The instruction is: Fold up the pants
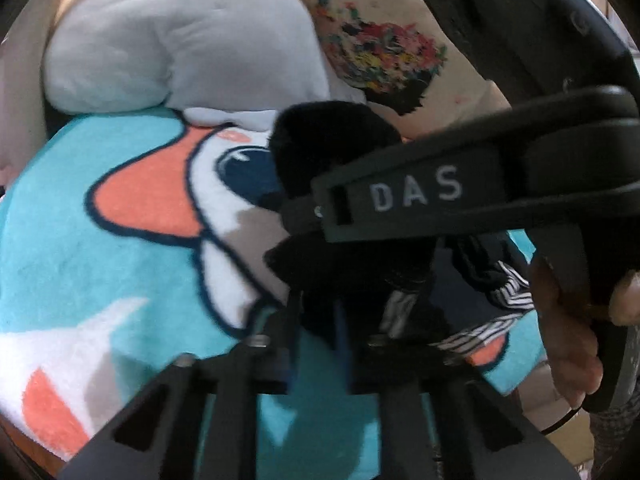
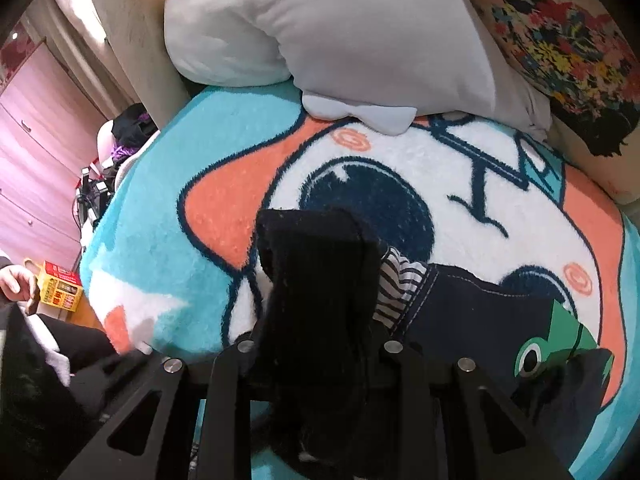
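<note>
Your work surface is the blanket (image 2: pixel 168 248), a thick teal, orange and white fleece with a cartoon face. A grey pillow (image 2: pixel 320 40) lies at its far edge and a flowered cushion (image 2: pixel 560 40) beside that. The pants (image 2: pixel 480 304) lie on the blanket toward its near side. They are dark navy with pale stitching, a striped lining showing at the waist and a green frog patch, and one black ribbed end is lifted off the blanket.

Your right gripper (image 2: pixel 316 320) is pinched on that black end, with cloth filling the gap between its fingers. Your left gripper (image 1: pixel 352 292) looks pressed together on dark cloth too, though blur and the right gripper crossing in front of it hide exactly where the pads meet.

I judge you are just starting to carry this end over for a fold. To do it well, keep both grips level with each other so the edge stays straight. Lift only enough to clear the fleece, which is likely to drag at the fabric. Carry the end squarely along the pants, not at a slant, and lay it down before you let go.
</note>
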The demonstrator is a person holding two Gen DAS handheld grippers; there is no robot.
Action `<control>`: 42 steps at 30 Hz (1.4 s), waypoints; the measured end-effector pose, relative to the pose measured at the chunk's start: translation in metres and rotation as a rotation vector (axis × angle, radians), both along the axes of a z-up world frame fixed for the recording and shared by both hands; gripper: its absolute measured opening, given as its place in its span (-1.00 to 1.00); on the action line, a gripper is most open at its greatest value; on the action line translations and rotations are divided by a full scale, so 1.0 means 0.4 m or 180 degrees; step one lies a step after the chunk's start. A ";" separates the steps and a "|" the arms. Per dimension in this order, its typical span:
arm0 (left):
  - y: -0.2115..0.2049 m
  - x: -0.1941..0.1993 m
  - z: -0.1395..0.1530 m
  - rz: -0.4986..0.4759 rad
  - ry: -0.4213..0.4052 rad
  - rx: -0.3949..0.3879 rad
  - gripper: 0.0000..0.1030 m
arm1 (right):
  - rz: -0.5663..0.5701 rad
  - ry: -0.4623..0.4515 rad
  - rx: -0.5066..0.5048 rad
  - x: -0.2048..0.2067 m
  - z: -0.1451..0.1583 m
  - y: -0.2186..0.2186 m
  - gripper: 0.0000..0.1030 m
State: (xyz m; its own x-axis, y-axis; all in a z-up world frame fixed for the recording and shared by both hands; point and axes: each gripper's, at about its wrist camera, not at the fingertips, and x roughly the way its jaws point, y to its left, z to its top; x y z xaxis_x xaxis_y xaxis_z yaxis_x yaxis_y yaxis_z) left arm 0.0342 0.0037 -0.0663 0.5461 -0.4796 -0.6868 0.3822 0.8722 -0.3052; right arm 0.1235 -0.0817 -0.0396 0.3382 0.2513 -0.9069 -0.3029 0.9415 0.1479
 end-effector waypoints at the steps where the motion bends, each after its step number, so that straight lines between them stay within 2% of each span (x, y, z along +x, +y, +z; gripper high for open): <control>1: -0.008 -0.010 0.010 -0.0008 -0.0069 0.0029 -0.75 | -0.0009 -0.0006 0.0004 -0.001 0.000 0.003 -0.47; 3: -0.024 -0.026 0.028 -0.0058 -0.0174 0.0040 -0.77 | -0.0038 -0.0052 0.0034 -0.005 0.010 -0.003 -0.47; 11: -0.109 -0.072 0.104 -0.0383 -0.0374 -0.0083 -0.77 | -0.0252 -0.0255 0.0448 -0.068 0.079 -0.140 -0.47; 15: -0.190 -0.085 0.114 -0.0585 -0.0402 -0.0041 -0.77 | -0.0412 -0.0394 0.0583 -0.110 0.106 -0.230 -0.47; 19: -0.269 -0.095 0.103 -0.0739 -0.0418 0.0051 -0.75 | -0.0631 -0.0481 0.0708 -0.141 0.096 -0.328 -0.46; 22: -0.288 -0.111 0.093 -0.0843 -0.0366 0.0098 -0.66 | -0.0853 -0.0473 0.0808 -0.157 0.063 -0.413 -0.41; 24: -0.280 -0.124 0.098 -0.0913 -0.0331 0.0071 -0.44 | -0.0958 -0.0449 0.0847 -0.164 0.043 -0.456 -0.34; 25: -0.270 -0.130 0.104 -0.0949 -0.0326 0.0036 -0.36 | -0.1045 -0.0454 0.0881 -0.171 0.033 -0.479 -0.24; 26: -0.257 -0.135 0.111 -0.0964 -0.0335 0.0004 -0.19 | -0.1090 -0.0469 0.0887 -0.178 0.029 -0.492 -0.07; 27: -0.244 -0.139 0.117 -0.0958 -0.0349 -0.0027 -0.06 | -0.1149 -0.0501 0.0875 -0.187 0.027 -0.506 0.00; 29: -0.210 -0.137 0.130 -0.0895 -0.0349 -0.0076 0.02 | -0.1211 -0.0586 0.0900 -0.207 0.032 -0.531 0.16; 33: -0.163 -0.111 0.143 -0.0633 -0.0368 -0.0067 0.03 | -0.1417 -0.0791 0.0838 -0.256 0.071 -0.586 0.20; 36: -0.160 -0.069 0.130 -0.0441 -0.0242 -0.0028 0.03 | -0.1654 -0.1048 0.0806 -0.301 0.121 -0.624 0.20; 39: -0.181 -0.047 0.106 -0.0414 -0.0107 -0.0049 0.03 | -0.1658 -0.1245 0.1102 -0.330 0.169 -0.629 0.19; 42: -0.225 -0.040 0.075 -0.0469 0.0004 0.0029 0.03 | -0.1343 -0.1178 0.1692 -0.319 0.181 -0.592 0.15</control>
State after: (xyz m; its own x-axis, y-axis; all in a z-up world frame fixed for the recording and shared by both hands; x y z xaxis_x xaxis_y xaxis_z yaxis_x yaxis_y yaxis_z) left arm 0.0181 -0.0863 -0.0364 0.4693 -0.5484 -0.6922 0.5060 0.8094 -0.2982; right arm -0.0043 -0.3185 0.0328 0.7597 0.4040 -0.5095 -0.0522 0.8190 0.5715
